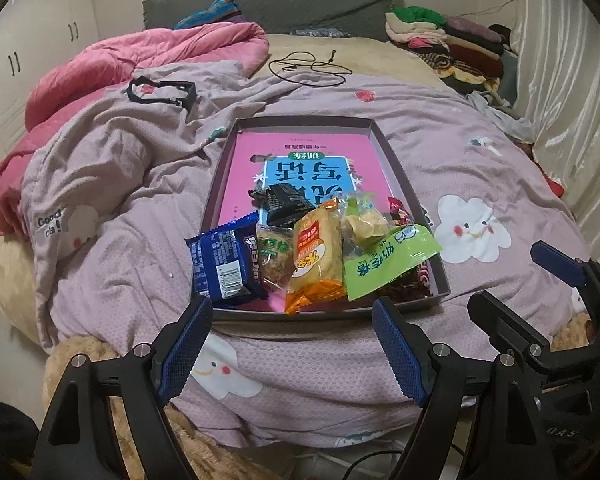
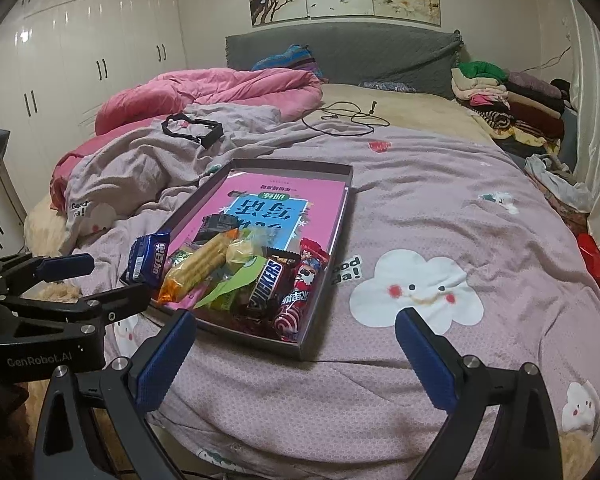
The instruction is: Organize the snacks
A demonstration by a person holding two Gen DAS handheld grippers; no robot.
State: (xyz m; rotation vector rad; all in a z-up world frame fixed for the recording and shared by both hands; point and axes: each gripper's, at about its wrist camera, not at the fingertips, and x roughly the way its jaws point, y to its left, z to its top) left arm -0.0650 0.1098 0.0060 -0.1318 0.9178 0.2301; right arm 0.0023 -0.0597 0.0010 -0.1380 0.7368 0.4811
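Both tongs stand wide and empty, the left gripper (image 1: 292,344) and right gripper (image 2: 296,356) low in their frames, angled down short of the tray (image 1: 220,184). The snacks (image 1: 316,248), piled at the tray's near end at frame centre, look light, crinkly and slippery. Pinching the blue packet (image 1: 224,268) across its overhanging edge seems safest.

A home bedroom: bed (image 2: 420,208), pink quilt (image 2: 220,92), wardrobe (image 2: 80,40), seemingly folded clothes (image 2: 512,108).
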